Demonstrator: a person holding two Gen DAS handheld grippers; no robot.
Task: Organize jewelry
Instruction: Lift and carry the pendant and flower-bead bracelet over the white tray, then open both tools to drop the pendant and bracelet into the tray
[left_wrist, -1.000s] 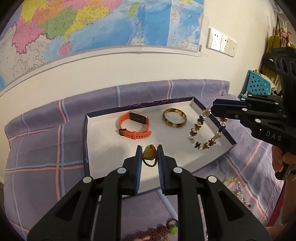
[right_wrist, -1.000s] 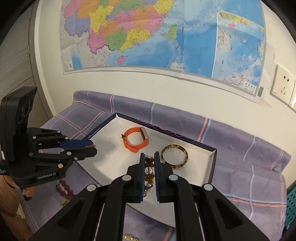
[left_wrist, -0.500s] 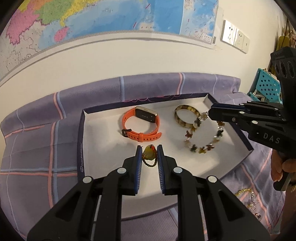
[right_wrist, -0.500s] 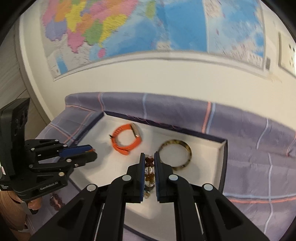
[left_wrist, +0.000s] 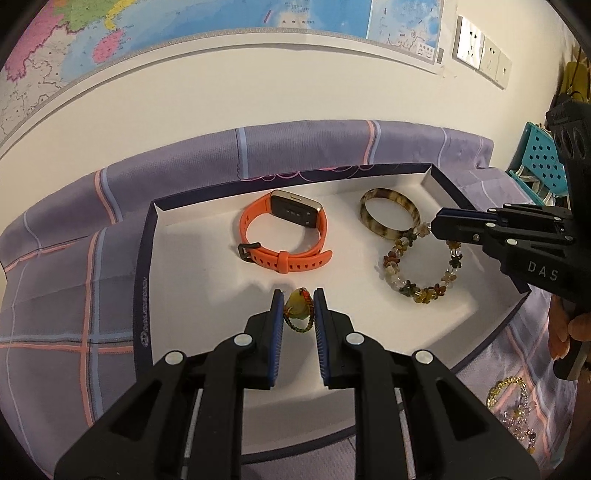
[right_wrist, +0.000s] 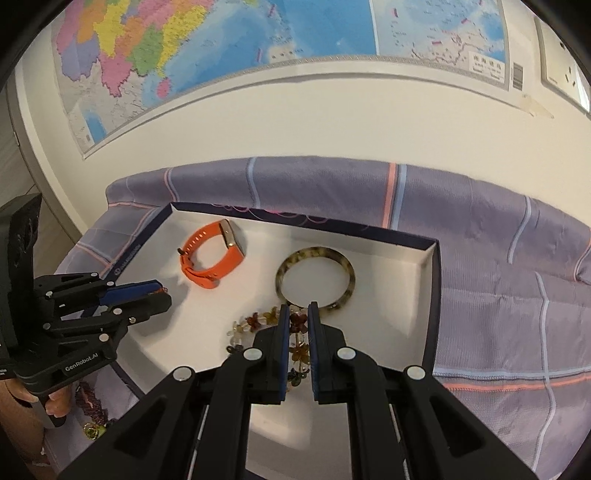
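We are well into sorting the jewelry into the shallow white tray with dark navy walls (left_wrist: 144, 258) that lies on the purple plaid cloth (left_wrist: 66, 280). Two pieces already rest on its floor at the back: the orange silicone smartwatch (left_wrist: 284, 236) and, well apart to its right, the mottled tortoiseshell bangle (left_wrist: 389, 214).

Our left hand-held gripper (left_wrist: 298, 306) pinches a small yellow-green pendant on a dark beaded string (left_wrist: 298, 312) over the near part of the tray; we cannot tell whether it touches the floor. Our right hand-held gripper (right_wrist: 296, 325) is clamped on the flower-bead bracelet in amber, green and clear stones (left_wrist: 421, 266), whose loop hangs or lies just in front of the bangle, seemingly brushing its rim.

By our reading, both pieces only need setting down and releasing. More remains outside the tray: a gold chain tangle (left_wrist: 511, 410) lies on the cloth at the right, and a dark purple beaded strand (right_wrist: 90, 400) at the left.
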